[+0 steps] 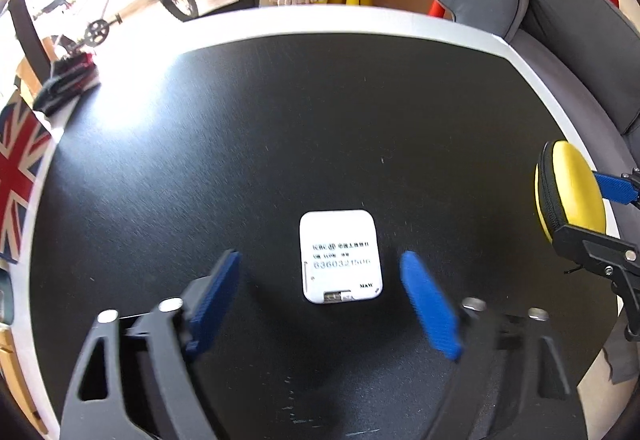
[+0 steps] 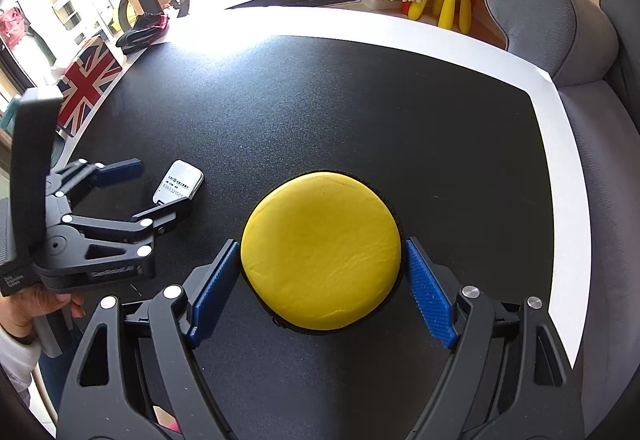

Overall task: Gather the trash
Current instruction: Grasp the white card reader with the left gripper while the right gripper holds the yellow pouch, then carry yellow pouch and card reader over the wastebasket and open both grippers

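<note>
So not much of the collecting looks done yet, judging by what's left out: two items are seen on the black table (image 2: 360,88), and no bin or bag is visible in either view, so where they'd go can't be told. The right tool (image 2: 320,280) is set around the yellow case (image 2: 320,252), a flat round zip pouch lying on the table; its blue pads (image 2: 428,296) sit right at the case's edges, and it looks like a clamp on it, though actual pressure is hard to confirm. The left tool (image 1: 320,296) is held apart over the white tag (image 1: 340,256), with the pads on either side and clear gaps to it, so nothing is gripped there yet. The tag is found near the middle of the table, well left of the case, lying flat with printed text facing up. Its long axis is run roughly away from the left tool, between the pads, with the small metal end pointed back toward the tool. The case is round, so no real long axis is given. Left to do, as a guess: the tag gets pinched, then both items get carried off.
</note>
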The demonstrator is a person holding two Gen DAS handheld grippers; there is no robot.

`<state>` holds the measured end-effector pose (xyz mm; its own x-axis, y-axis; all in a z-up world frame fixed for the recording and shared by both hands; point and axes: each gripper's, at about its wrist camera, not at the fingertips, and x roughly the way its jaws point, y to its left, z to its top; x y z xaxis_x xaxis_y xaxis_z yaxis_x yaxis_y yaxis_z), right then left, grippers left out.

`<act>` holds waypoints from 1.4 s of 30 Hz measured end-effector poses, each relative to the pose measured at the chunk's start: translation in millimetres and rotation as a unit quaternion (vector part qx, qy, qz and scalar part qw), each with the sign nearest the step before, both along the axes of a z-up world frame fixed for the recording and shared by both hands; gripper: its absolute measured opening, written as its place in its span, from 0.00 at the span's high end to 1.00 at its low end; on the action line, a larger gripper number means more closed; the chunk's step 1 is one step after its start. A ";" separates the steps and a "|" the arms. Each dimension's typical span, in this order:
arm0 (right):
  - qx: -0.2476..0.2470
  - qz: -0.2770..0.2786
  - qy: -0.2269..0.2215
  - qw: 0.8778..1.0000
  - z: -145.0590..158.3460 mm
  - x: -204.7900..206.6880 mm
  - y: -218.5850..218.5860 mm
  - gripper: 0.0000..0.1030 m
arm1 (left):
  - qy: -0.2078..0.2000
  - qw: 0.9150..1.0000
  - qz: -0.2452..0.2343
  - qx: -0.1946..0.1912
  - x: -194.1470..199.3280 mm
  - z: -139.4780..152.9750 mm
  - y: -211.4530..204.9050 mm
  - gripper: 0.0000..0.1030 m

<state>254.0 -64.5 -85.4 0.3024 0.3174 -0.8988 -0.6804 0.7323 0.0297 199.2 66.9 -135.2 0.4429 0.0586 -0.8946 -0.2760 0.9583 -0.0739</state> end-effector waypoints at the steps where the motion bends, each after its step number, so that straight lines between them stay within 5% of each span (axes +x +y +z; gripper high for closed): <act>1: 0.000 0.001 0.000 1.000 -0.4 0.0 0.1 0.22 | -0.002 1.000 -0.002 0.007 -0.5 -0.4 -1.3 0.32; 6: 0.002 0.003 0.001 1.000 -2.0 -0.9 0.7 0.22 | -0.007 1.000 0.003 0.022 -2.6 2.4 1.8 0.61; 22: 0.019 0.005 -0.012 1.000 6.0 -16.7 -3.3 0.22 | -0.044 0.999 -0.023 0.019 -31.9 27.3 2.3 0.62; 42: 0.066 0.035 -0.058 0.995 39.8 -104.4 -48.0 0.22 | -0.111 0.990 -0.082 0.025 -123.0 82.6 -36.5 0.63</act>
<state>149.7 -112.5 -45.5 0.3754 0.4549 -0.8076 -0.7339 0.6781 0.0408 76.2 30.4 -52.6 0.6349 0.0122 -0.7725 -0.0997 0.9928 -0.0663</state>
